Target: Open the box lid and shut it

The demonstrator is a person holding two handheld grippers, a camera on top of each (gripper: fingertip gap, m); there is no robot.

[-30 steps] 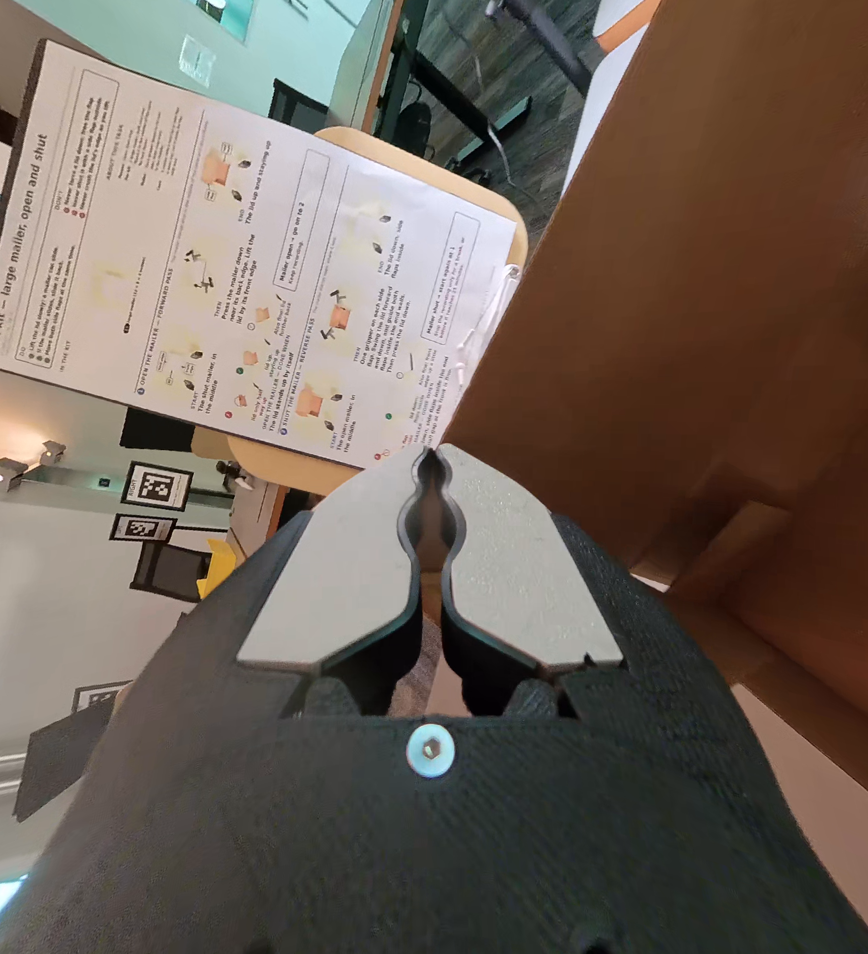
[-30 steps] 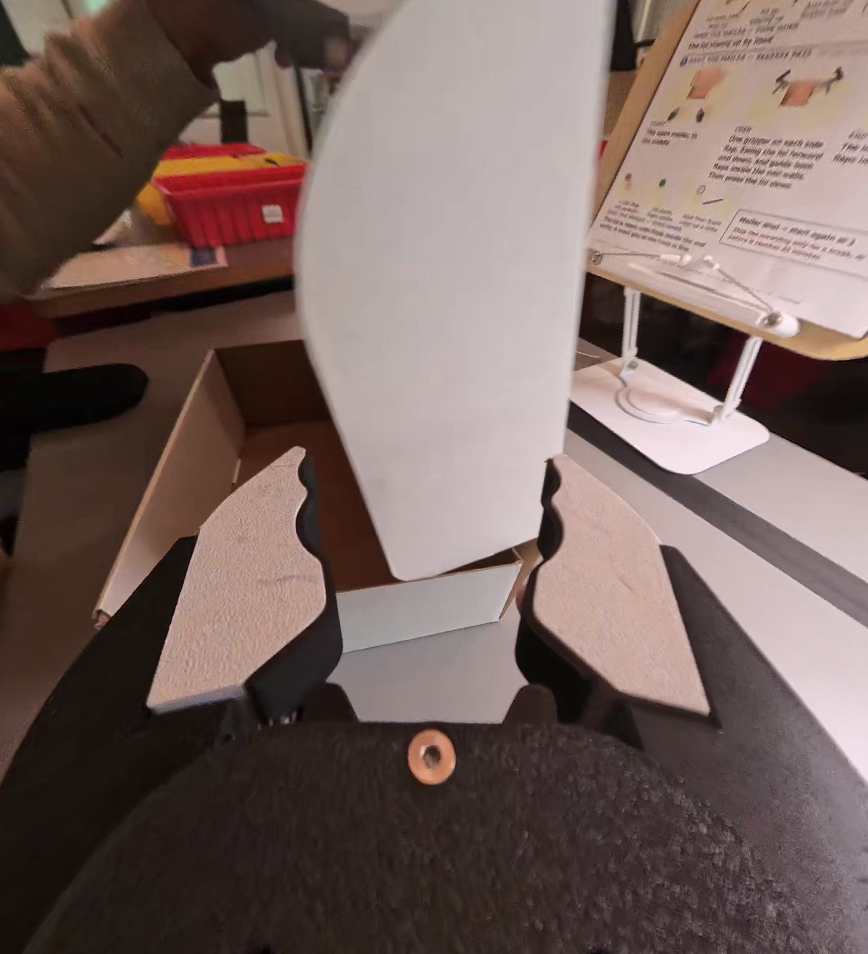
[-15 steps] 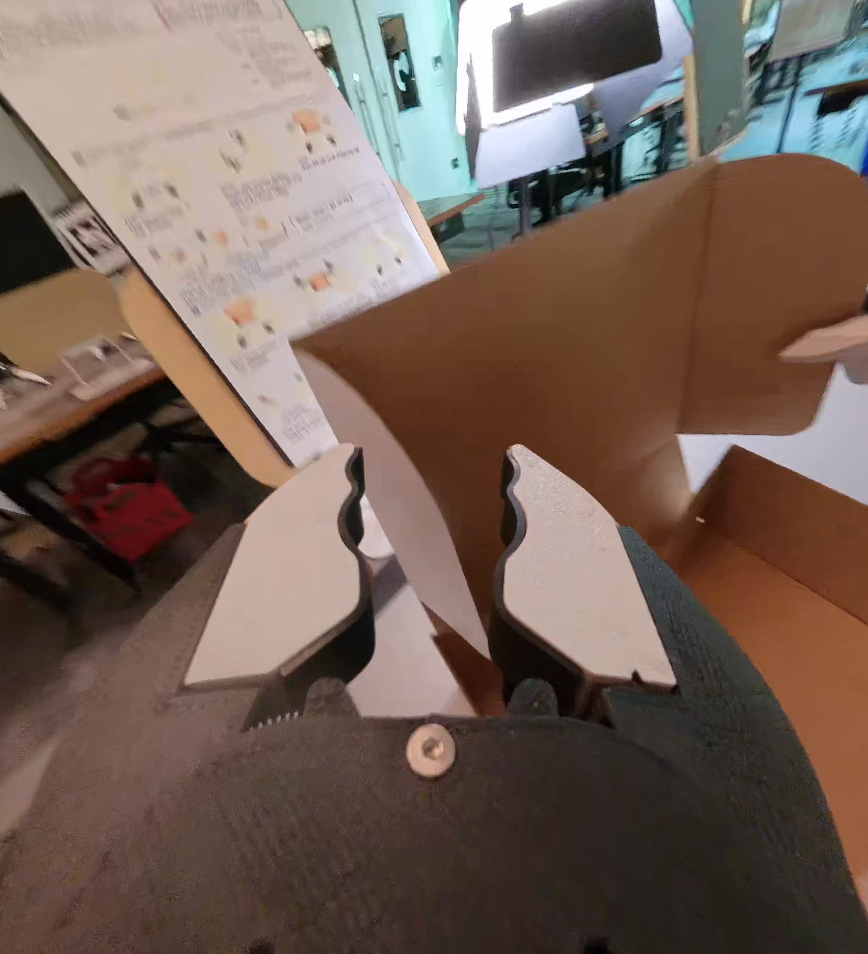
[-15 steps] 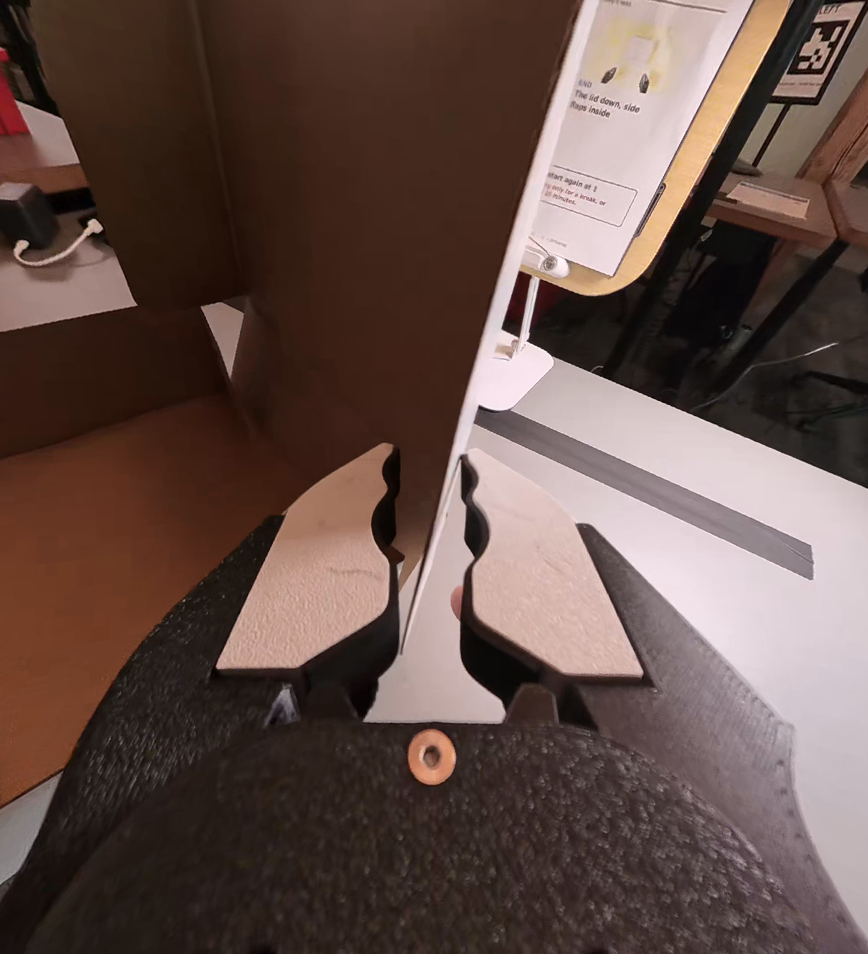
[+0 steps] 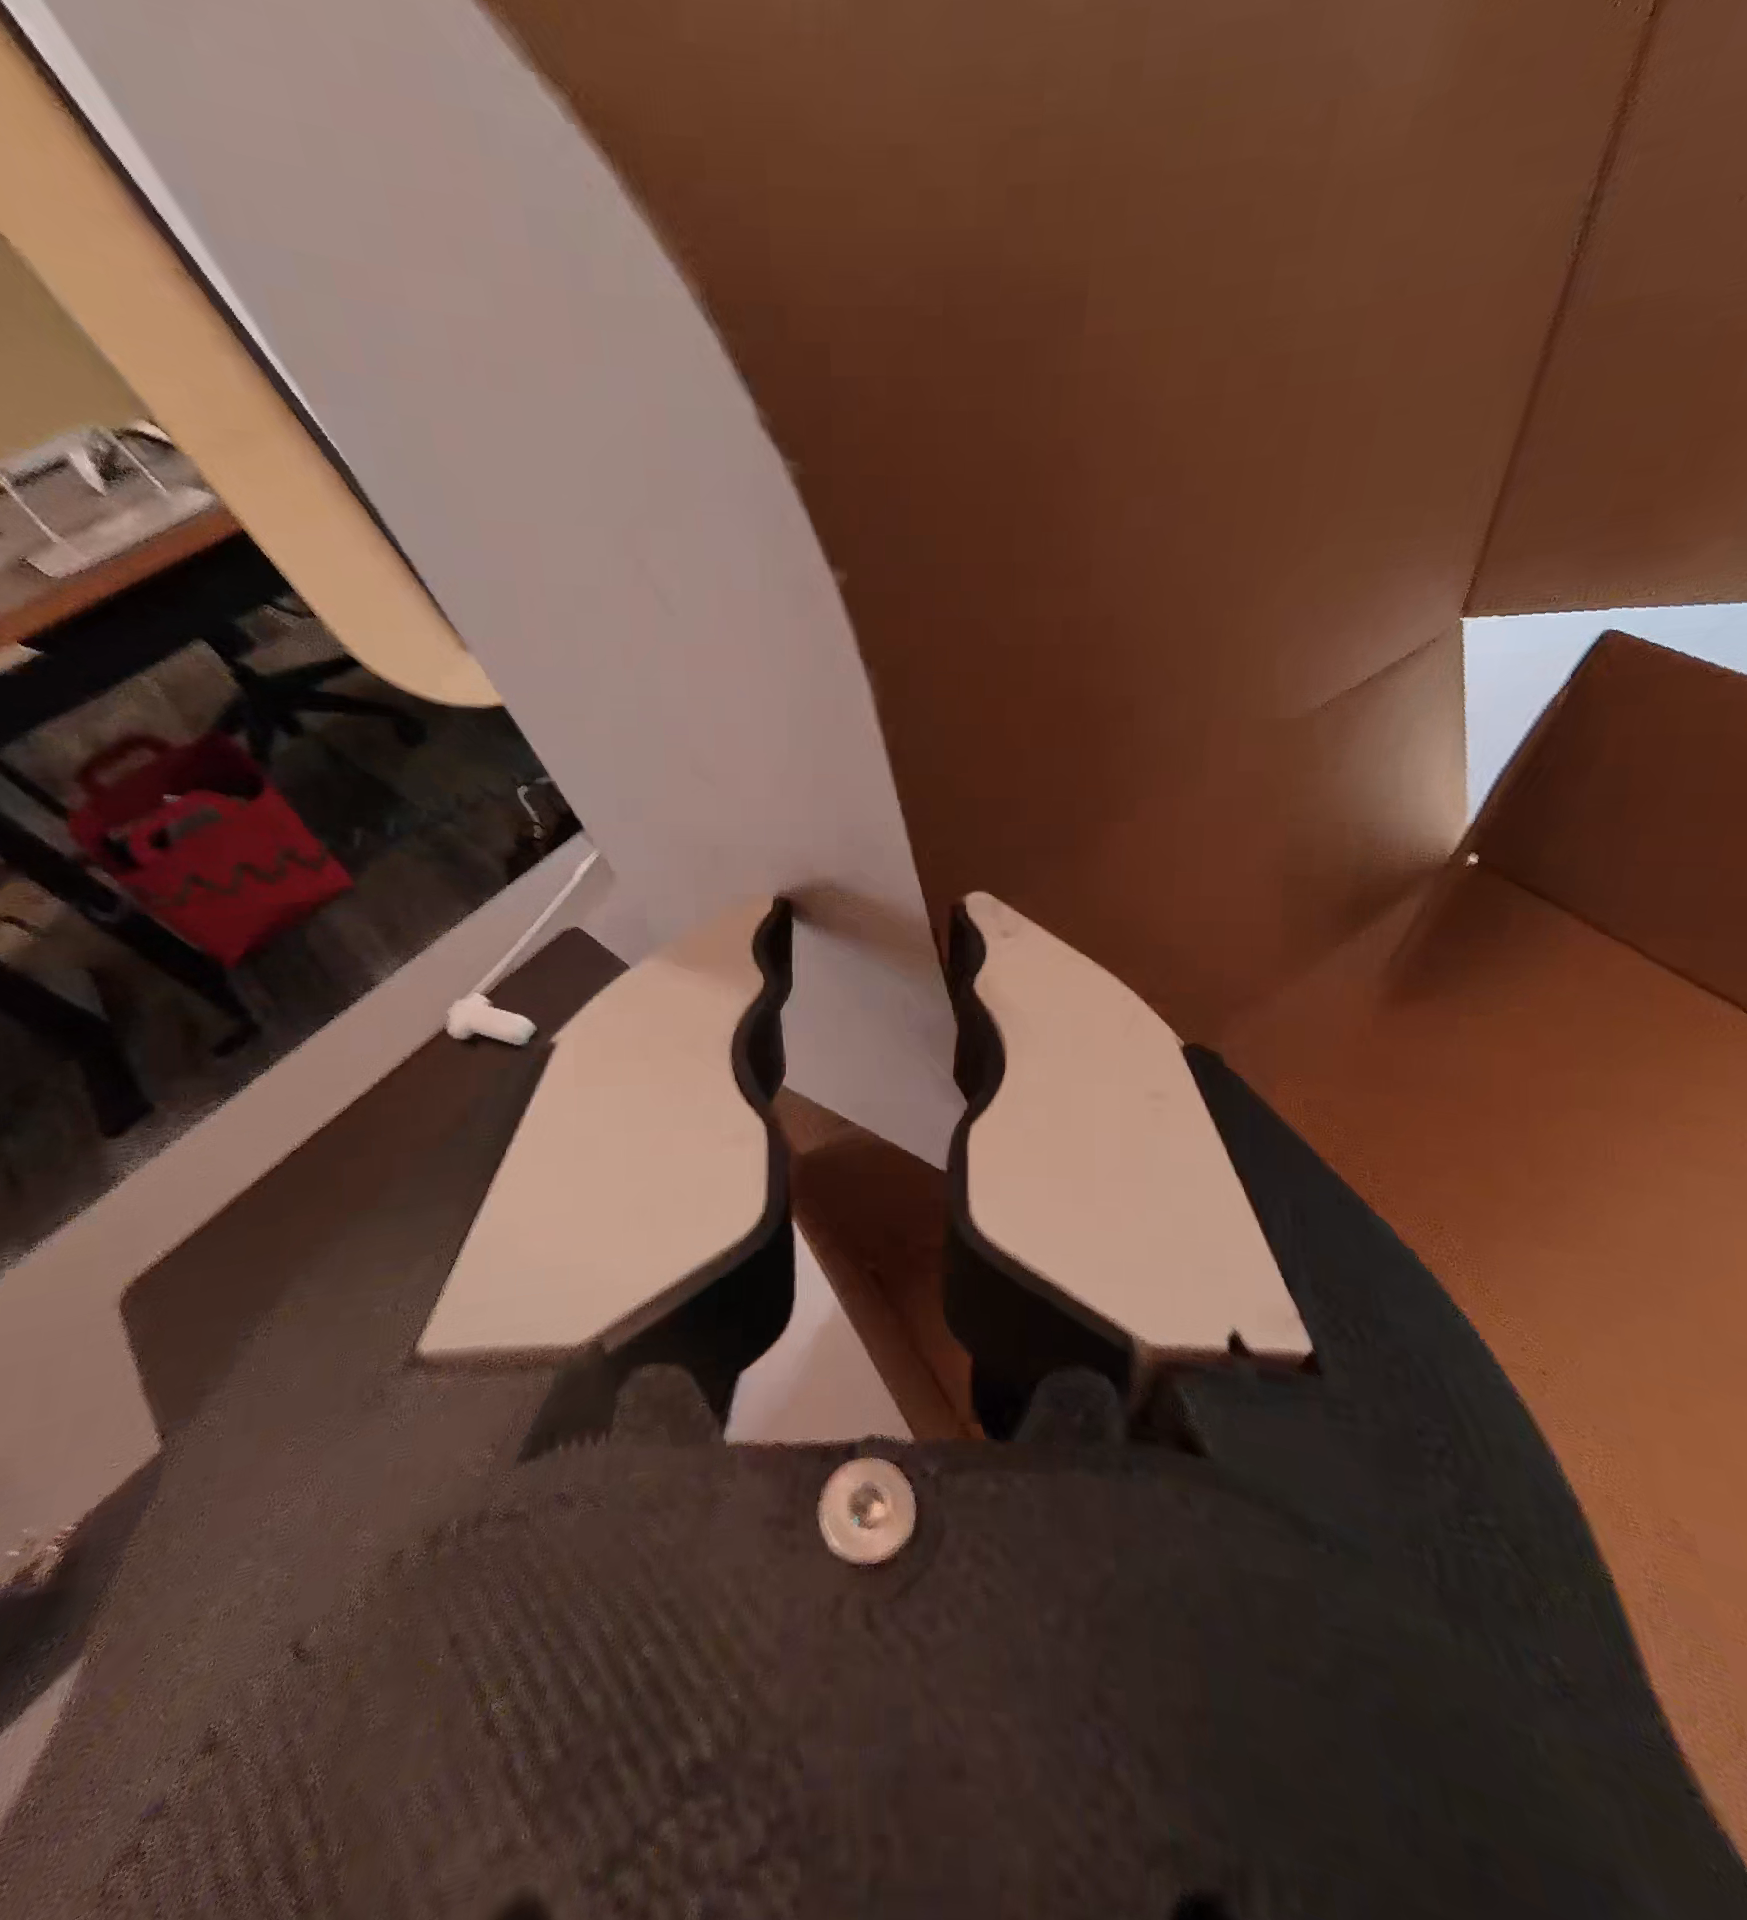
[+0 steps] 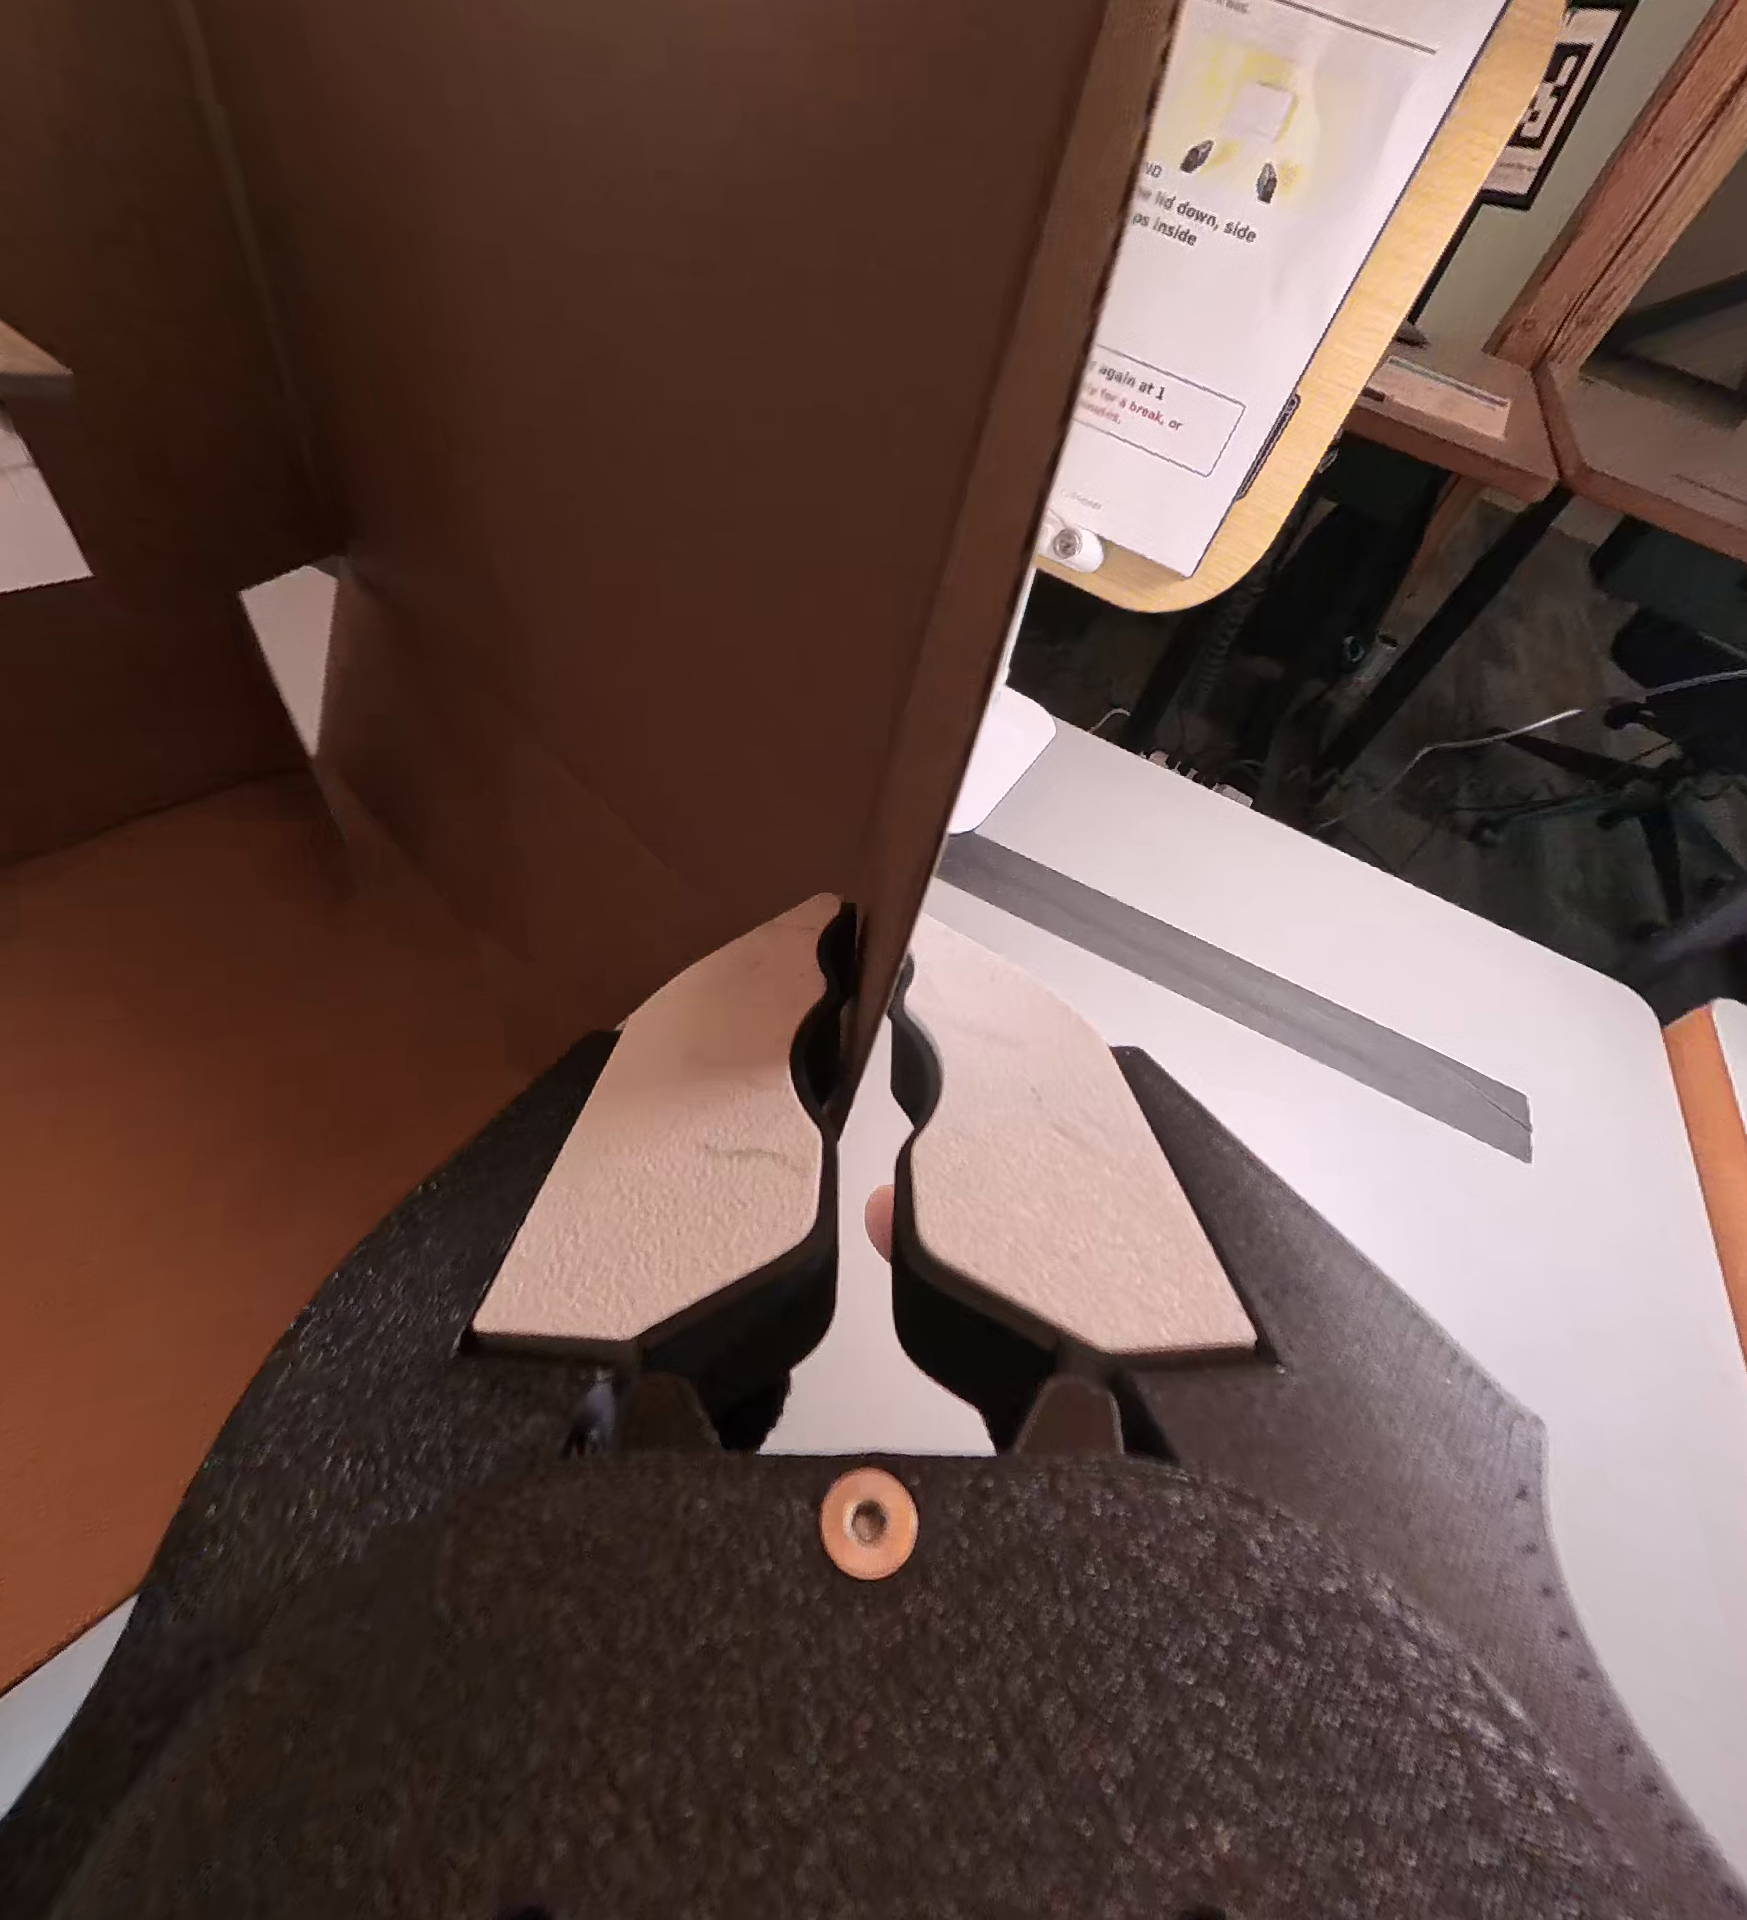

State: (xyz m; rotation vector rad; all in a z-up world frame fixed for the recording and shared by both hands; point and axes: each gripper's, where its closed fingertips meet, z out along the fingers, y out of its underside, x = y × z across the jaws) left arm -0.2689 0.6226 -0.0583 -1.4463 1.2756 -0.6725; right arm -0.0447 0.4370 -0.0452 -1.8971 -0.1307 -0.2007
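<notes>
Your right tongs (image 6: pixel 867 940) pinch the lid's right flap (image 6: pixel 962 665) at frame centre; your left tongs (image 5: pixel 864 920) sit apart around the left flap (image 5: pixel 640 582).

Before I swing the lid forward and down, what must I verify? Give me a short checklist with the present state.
1. Right gripper clamps the right side flap: ok.
2. Left gripper clamps the left side flap: not ok; the flap sits between its fingers with a gap.
3. Lid stands open above the box: ok.
4. Both flaps will enter the box: cannot tell.
</notes>
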